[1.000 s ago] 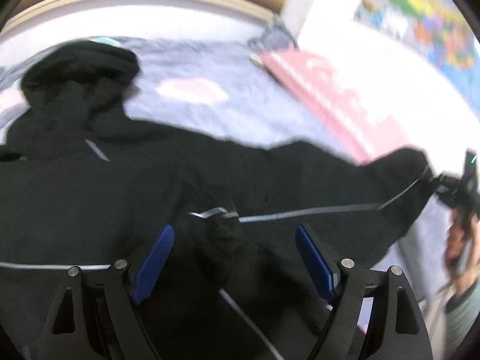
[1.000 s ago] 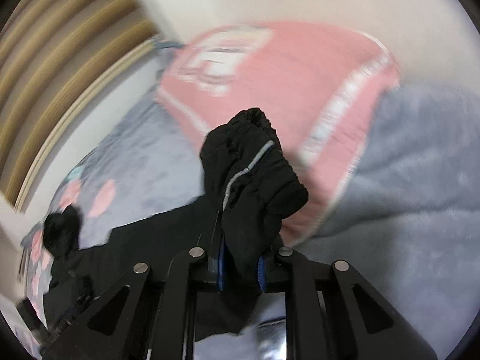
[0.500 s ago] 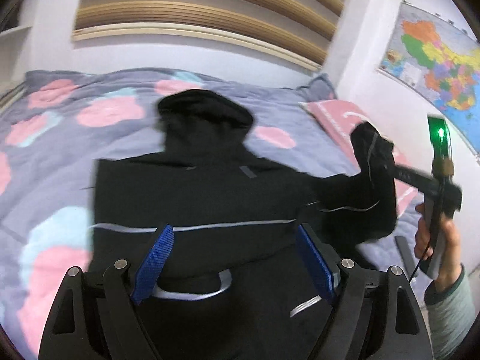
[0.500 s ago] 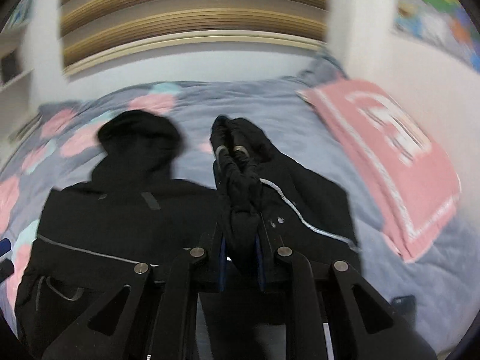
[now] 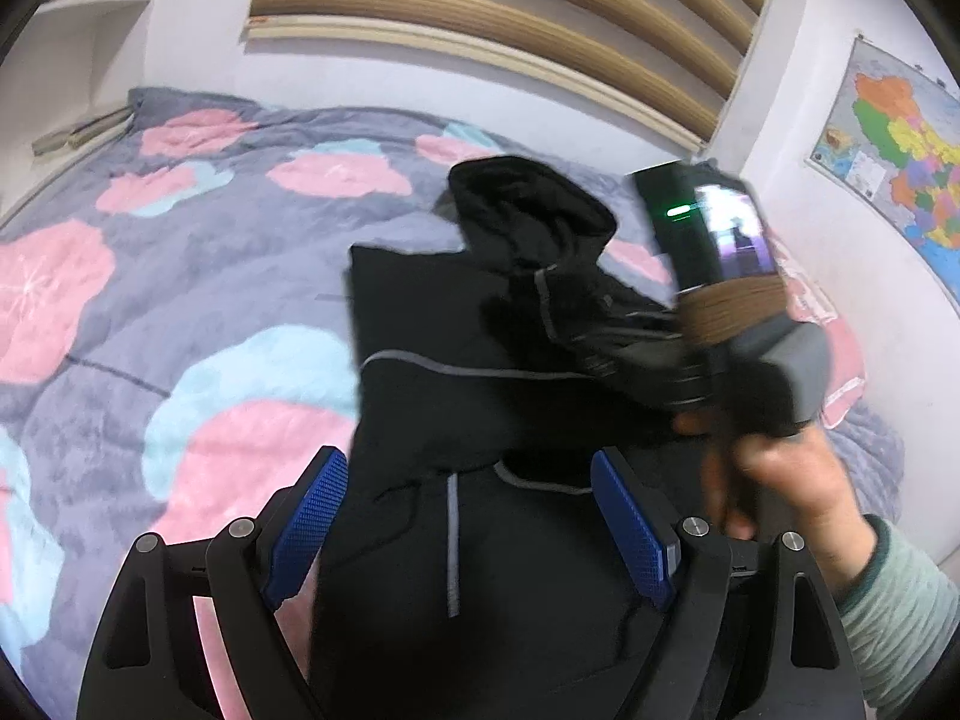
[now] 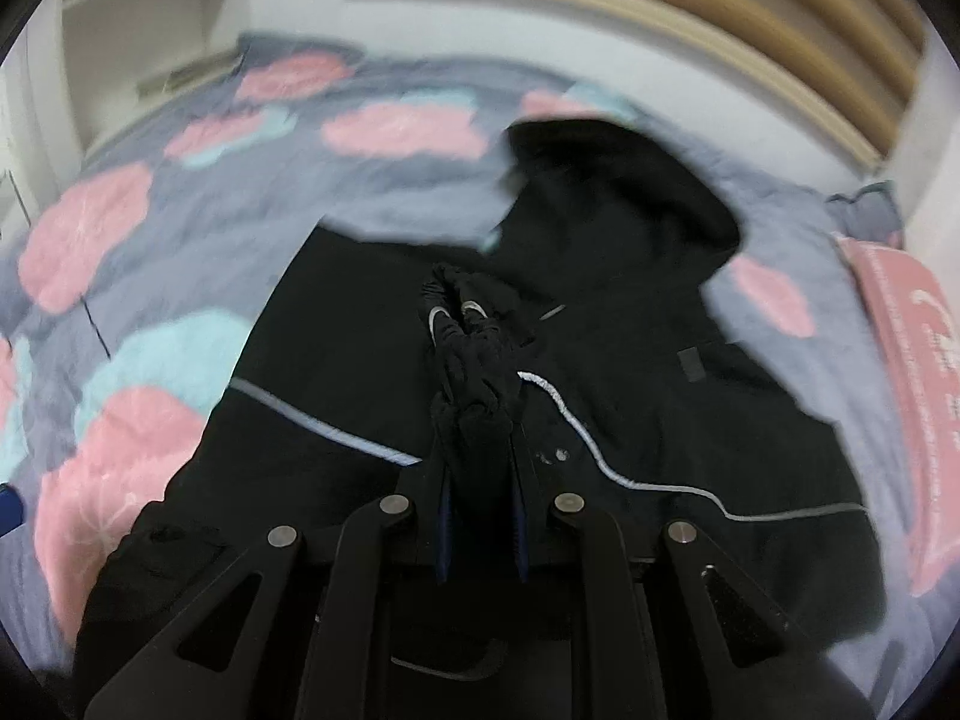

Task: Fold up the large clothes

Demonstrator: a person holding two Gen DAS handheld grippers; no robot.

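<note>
A black hooded jacket (image 5: pixel 432 324) with thin grey stripes lies on the bed, hood towards the headboard; it also shows in the right wrist view (image 6: pixel 630 312). My left gripper (image 5: pixel 474 516) is open and empty above the jacket's lower part. My right gripper (image 6: pixel 480 480) is shut on the bunched black sleeve cuff (image 6: pixel 468 348) and holds it over the jacket's chest. The right gripper's body and the hand that holds it (image 5: pixel 738 324) show in the left wrist view, over the jacket's right side.
The bed carries a grey quilt (image 5: pixel 180 276) with pink and blue cloud shapes. A pink pillow (image 6: pixel 912 372) lies at the right by the wall. A wooden slatted headboard (image 5: pixel 510 18) is at the back, shelves (image 5: pixel 78 60) at the left, a map (image 5: pixel 900 162) on the right wall.
My right gripper has carried the sleeve from out by the pink pillow inwards across the jacket's chest. My left gripper has stayed open and has lifted back from the jacket.
</note>
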